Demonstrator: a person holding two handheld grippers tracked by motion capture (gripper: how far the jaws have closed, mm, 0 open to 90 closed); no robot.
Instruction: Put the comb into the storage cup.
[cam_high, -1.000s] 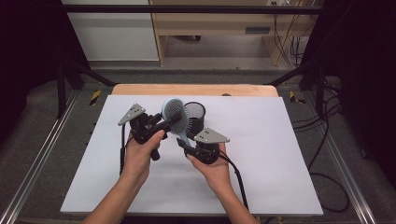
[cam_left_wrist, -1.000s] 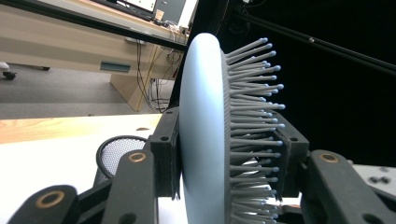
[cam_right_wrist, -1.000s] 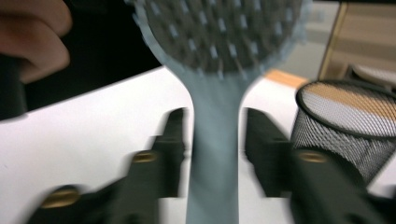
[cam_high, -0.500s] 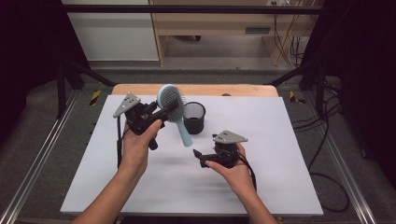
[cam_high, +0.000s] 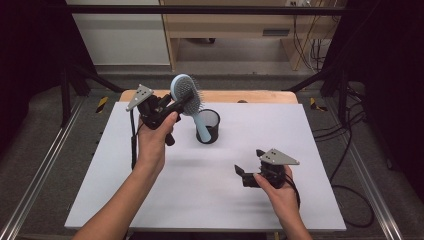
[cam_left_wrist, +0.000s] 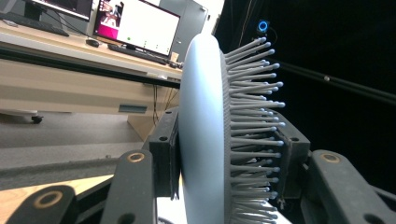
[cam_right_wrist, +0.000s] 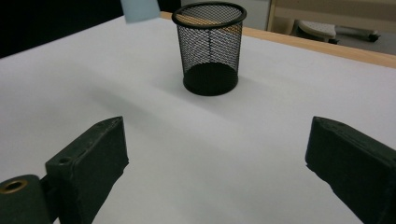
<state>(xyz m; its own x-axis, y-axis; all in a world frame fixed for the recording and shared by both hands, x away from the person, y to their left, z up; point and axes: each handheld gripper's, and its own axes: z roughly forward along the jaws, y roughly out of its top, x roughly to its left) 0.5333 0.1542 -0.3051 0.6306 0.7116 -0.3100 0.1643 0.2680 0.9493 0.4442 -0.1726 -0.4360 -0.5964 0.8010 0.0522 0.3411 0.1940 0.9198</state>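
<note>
1. Holding the hairbrush (cam_high: 186, 95) by its head, left gripper (cam_high: 170, 106) clenched on it above the desk's (cam_high: 320, 145) far edge, handle down toward the mesh cup (cam_high: 208, 127), prob. for dropping in.
2. Right gripper (cam_high: 243, 175), jaws just spread wide w/ nothing between, sits near the desk's front right, out of the way.

We are observing a white table surface (cam_high: 210, 200) lying over a wooden board (cam_high: 260, 96). Beyond it, a light wooden desk (cam_high: 235, 30) is standing on the grey floor (cam_high: 45, 145), with cables (cam_high: 305, 45) hanging beside it. Monitors (cam_left_wrist: 135, 23) are glowing above a keyboard (cam_left_wrist: 137, 52).
</note>
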